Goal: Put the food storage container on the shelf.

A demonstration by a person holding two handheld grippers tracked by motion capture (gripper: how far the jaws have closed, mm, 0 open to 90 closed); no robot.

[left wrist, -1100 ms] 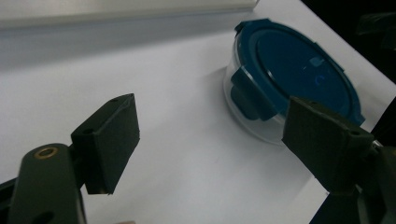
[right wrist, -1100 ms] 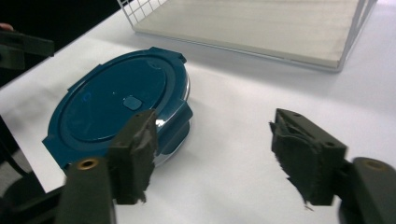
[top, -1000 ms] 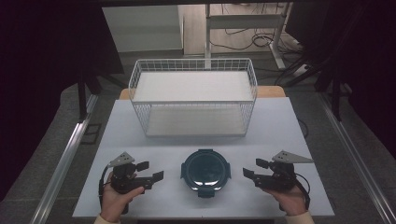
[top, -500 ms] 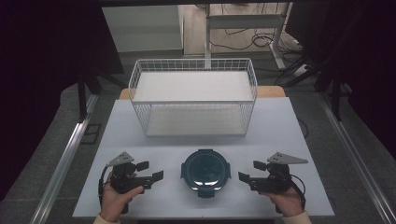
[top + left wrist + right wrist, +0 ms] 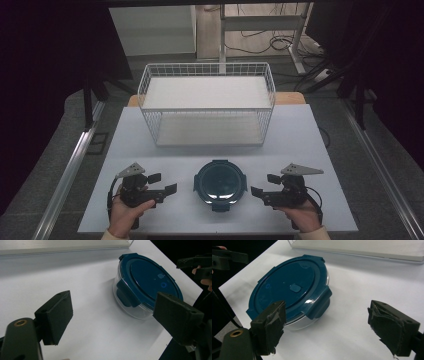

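From above, the round blue-lidded container (image 5: 220, 183) sits on the white table (image 5: 300, 135) between the left gripper (image 5: 161, 184) and right gripper (image 5: 263, 186), wire basket (image 5: 207, 107) behind. Through the left gripper view, jaws have just been opening, nothing between them. The right gripper view shows the same, so it looks like the approach; next, both must close in on the side latches (image 5: 319, 305).

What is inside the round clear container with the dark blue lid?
The round clear container looks empty through its sidewall, but the dark blue lid, clipped on top, hides most of the inside, so I cannot be sure.

No readable text, label, brand or number, faint embossed marks on blue lid (image 5: 287, 287) illegible
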